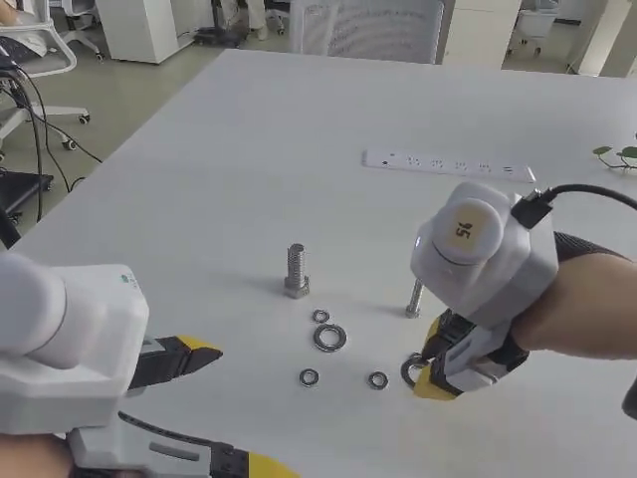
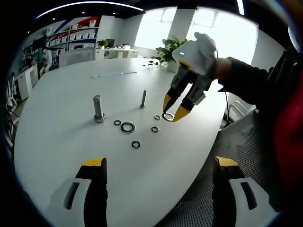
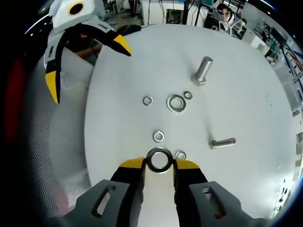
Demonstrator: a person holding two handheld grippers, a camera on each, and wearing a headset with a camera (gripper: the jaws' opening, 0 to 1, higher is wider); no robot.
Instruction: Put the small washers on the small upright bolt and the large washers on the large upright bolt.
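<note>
The large upright bolt [image 1: 297, 271] and the thin small bolt [image 1: 414, 299] stand mid-table. A large washer [image 1: 329, 338] and small washers [image 1: 309, 377] lie loose in front of them. My right gripper [image 1: 428, 373] is shut on a second large washer [image 3: 159, 160], held flat between its yellow tips just right of the loose ones and close to the tabletop. In the left gripper view this held washer [image 2: 168, 116] hangs at the right gripper [image 2: 175, 112]. My left gripper [image 1: 234, 408] stands open at the near left, nothing between its jaws.
A white power strip [image 1: 448, 164] lies across the table behind the bolts. A mesh chair [image 1: 368, 30] stands at the far edge and plant leaves [image 1: 617, 154] at the right. The white table [image 1: 199, 179] is bare on the left.
</note>
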